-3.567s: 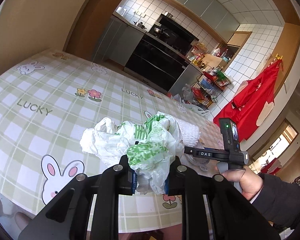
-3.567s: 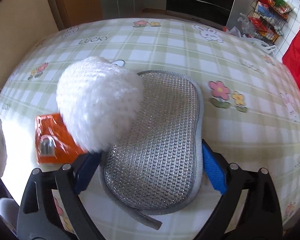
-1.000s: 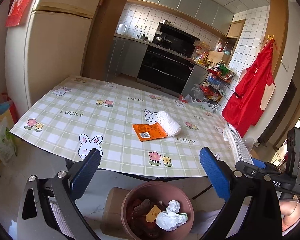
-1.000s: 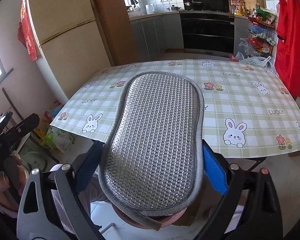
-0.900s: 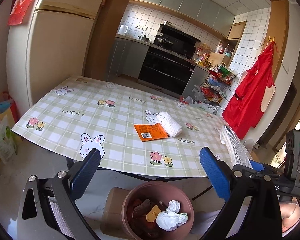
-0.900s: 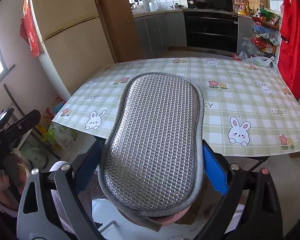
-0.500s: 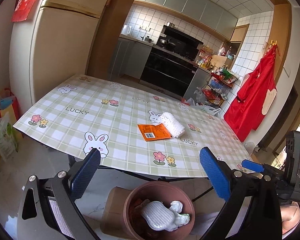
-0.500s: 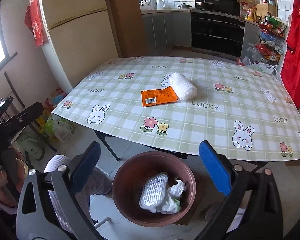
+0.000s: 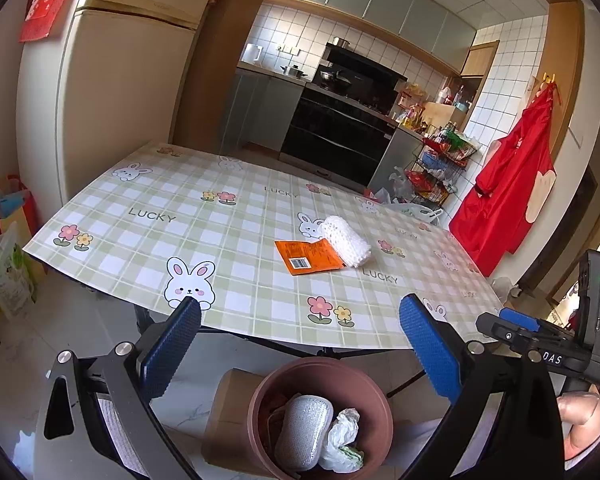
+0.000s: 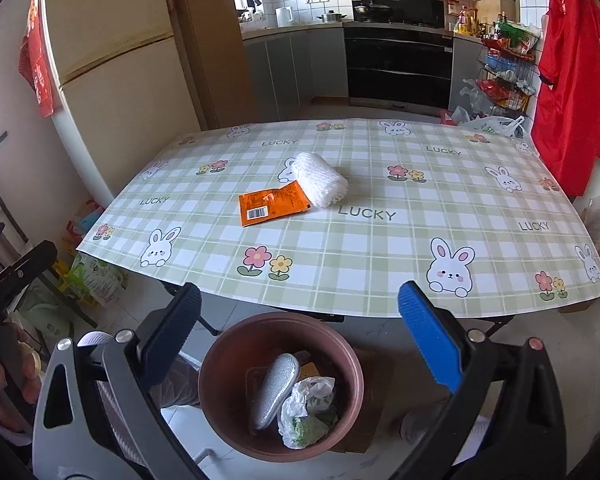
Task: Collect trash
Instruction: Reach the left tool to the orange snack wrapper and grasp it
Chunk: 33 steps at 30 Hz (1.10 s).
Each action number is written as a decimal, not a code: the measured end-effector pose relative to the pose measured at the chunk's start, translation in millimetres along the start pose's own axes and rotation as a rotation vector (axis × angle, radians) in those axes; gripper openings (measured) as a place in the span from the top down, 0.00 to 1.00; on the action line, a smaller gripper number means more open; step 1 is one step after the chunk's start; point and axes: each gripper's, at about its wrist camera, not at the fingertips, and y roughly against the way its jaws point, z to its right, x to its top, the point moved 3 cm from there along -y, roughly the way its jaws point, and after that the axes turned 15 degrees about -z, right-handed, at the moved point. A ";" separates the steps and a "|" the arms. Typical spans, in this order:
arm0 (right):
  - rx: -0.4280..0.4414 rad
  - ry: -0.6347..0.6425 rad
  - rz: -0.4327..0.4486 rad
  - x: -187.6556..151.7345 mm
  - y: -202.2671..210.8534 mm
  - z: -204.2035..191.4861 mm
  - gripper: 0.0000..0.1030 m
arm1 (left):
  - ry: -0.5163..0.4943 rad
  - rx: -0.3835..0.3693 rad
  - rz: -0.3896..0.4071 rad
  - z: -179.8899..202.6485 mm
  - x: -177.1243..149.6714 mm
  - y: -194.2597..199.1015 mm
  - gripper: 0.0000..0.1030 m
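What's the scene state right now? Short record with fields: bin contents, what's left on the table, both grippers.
bin: brown round bin on the floor at the table's near edge
in bin: grey mesh pad, crumpled plastic bag, other trash underneath, unclear
on table: orange packet, white foam roll touching its far corner
table: green checked cloth
left gripper: open, nothing between the fingers
right gripper: open, nothing between the fingers, above the bin

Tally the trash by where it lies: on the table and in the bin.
On the table: 2, an orange packet and a white foam net.
In the brown bin: 2 clearly visible, a silver scrubbing pad and a crumpled plastic bag.
Total: 4
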 end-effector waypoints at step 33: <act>-0.008 -0.173 -0.058 46.3 -97.8 116.3 0.06 | -0.753 -0.043 -0.371 57.1 94.3 -261.6 0.06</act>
